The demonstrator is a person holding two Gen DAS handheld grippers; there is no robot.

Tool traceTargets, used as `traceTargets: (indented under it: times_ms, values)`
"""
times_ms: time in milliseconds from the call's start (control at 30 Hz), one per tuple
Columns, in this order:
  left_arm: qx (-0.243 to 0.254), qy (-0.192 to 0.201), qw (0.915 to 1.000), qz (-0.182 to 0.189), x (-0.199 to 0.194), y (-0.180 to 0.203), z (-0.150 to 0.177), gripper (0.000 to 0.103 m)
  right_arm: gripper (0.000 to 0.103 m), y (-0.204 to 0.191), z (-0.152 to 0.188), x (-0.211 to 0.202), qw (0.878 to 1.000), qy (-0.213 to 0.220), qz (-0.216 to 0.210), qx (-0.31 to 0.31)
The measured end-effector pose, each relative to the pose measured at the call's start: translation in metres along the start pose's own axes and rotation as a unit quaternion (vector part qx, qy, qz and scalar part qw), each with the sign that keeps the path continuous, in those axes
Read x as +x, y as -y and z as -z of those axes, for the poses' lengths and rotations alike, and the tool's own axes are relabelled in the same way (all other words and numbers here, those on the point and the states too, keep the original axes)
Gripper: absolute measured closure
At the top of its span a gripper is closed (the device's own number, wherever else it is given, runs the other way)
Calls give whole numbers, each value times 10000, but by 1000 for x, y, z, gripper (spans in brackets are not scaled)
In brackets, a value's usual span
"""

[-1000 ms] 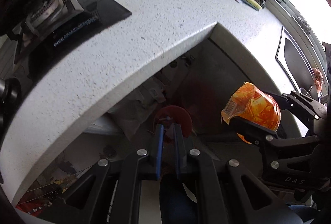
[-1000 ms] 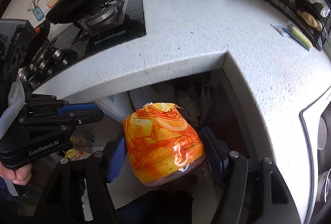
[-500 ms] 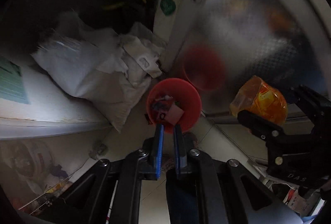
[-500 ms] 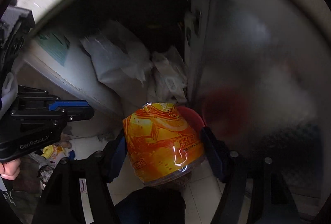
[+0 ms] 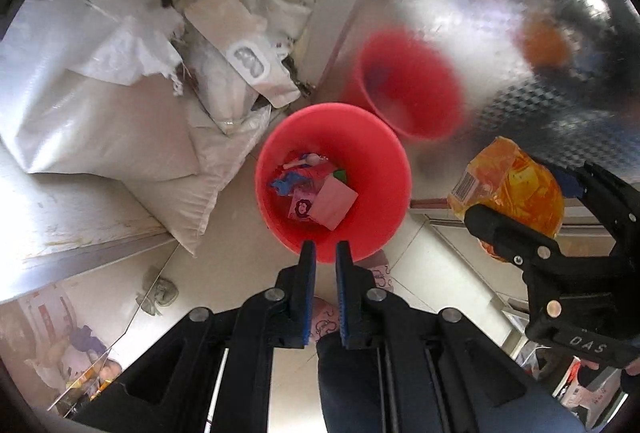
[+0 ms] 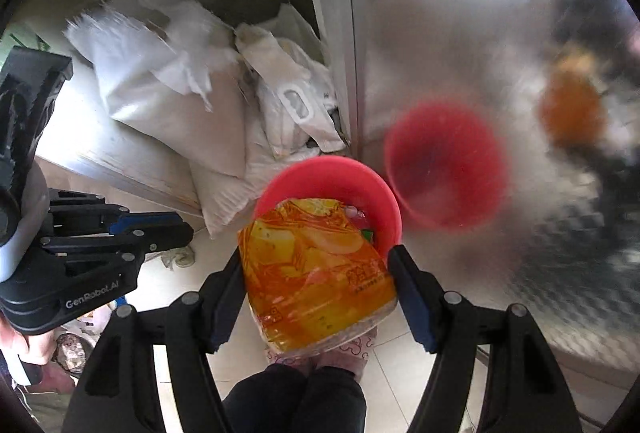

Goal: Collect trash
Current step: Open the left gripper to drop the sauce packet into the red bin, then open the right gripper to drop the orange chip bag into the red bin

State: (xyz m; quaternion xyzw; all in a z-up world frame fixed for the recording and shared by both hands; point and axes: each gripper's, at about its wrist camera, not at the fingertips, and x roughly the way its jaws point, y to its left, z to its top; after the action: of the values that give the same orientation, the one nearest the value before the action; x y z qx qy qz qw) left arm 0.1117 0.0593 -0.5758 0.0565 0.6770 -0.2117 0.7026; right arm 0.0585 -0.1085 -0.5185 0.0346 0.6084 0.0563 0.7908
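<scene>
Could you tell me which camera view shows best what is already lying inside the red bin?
The left wrist view: it looks straight into the red bin, showing the pink card and scraps. In the right wrist view, the orange packet covers most of the inside.

White woven sacks lie heaped beside a shiny metal panel; slippered feet stand on pale floor tiles.

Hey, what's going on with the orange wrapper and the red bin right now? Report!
Right gripper shut on orange wrapper, above red bin. Left gripper shut, empty. Bin mouth unobstructed, scraps inside.
</scene>
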Motion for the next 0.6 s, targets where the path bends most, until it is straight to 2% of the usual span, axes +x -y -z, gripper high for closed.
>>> traceTargets:
  times_ms: [200, 600]
  values:
    - [12, -115, 9999, -53, 25, -6, -3, 94, 36, 4, 0, 25, 9999, -70, -34, -130]
    - [-31, -158, 9997, -192, 23, -9, -6, 94, 31, 4, -3, 33, 9995, -81, -17, -304]
